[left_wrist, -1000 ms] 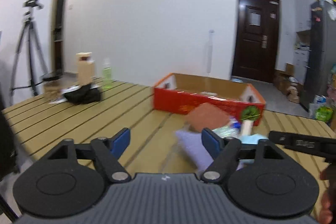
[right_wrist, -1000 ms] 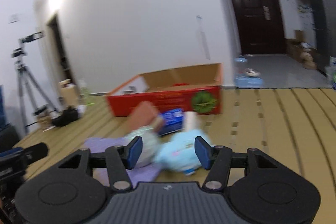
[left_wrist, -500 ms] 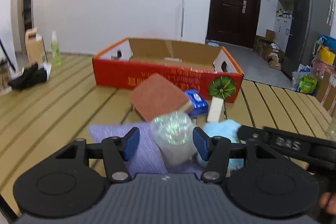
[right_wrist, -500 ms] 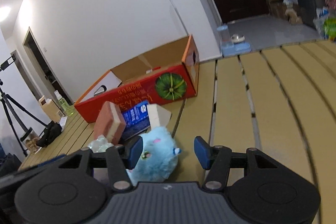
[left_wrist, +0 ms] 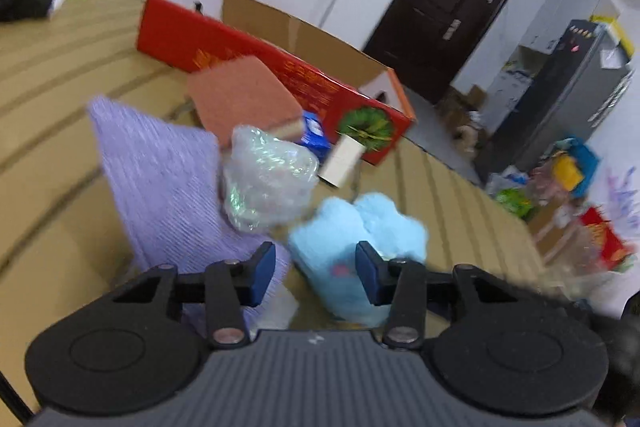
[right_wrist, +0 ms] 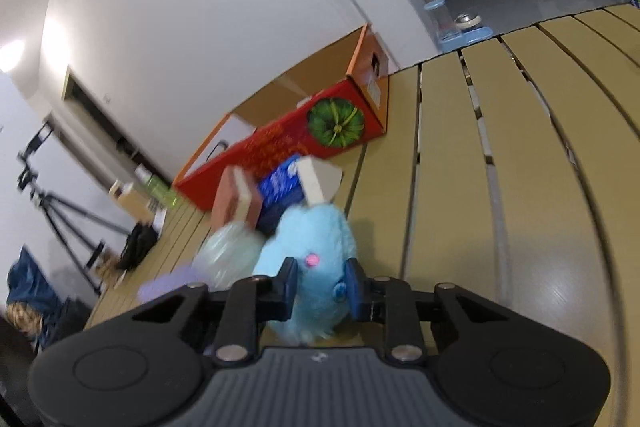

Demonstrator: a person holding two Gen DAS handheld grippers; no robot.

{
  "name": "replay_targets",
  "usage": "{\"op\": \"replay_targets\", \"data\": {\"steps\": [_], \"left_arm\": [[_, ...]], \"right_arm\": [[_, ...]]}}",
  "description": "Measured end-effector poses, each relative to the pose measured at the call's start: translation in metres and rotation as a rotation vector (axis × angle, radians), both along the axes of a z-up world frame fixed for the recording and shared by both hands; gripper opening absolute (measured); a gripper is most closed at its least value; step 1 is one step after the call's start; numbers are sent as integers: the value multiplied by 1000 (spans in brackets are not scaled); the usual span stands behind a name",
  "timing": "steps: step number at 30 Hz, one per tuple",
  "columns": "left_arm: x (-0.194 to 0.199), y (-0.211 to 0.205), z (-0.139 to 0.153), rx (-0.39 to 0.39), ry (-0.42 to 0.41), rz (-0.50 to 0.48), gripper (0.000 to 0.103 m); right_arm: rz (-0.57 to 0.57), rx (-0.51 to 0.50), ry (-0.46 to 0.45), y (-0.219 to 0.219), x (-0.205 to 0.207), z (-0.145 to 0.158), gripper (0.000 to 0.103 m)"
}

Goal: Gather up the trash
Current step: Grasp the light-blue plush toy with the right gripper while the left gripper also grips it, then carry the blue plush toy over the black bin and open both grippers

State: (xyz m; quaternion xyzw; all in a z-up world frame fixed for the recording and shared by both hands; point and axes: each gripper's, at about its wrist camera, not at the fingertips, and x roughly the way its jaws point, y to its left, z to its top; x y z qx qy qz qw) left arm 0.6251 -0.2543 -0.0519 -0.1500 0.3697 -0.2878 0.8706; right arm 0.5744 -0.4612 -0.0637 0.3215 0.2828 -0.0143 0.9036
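Left gripper (left_wrist: 315, 273) is angled downward, jaws being closed (pads not yet pressing). Right gripper (right_wrist: 319, 285) is angled downward too, jaws closing.

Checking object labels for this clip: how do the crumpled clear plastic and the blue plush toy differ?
The crumpled plastic is see-through and shiny with creased folds; the plush toy is opaque, light blue and fuzzy. The plastic rests partly on the purple cloth, in no gripper; the plush sits between the closing jaws of the right gripper. The plastic has no markings; the plush shows a pink spot. Both are soft, rounded lumps lying side by side on the slatted table.
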Motion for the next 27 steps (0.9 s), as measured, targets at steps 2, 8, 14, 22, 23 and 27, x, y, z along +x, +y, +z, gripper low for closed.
{"op": "replay_targets", "data": {"steps": [2,8,14,22,23,27], "left_arm": [[2,-1,-3,-38,48,-9,45],[0,-4,-1,-55,77,12,45],[6,-11,-2,-86,100,28,46],[5,-19,-4,-130,123,-4,36],[4,-19,-3,-132,120,-6,36],[-7,-8,15,-158,78,-15,36]], "right_arm": [[12,-33,-43,-4,-16,10,25],[-131,-30,-111,-27,-10,8,34],[-112,81,-50,-29,20,-26,34],[-111,134,-55,-33,15,-28,27],[-111,128,-60,-32,13,-25,26],[-92,69,-105,-21,0,-2,26]]}}
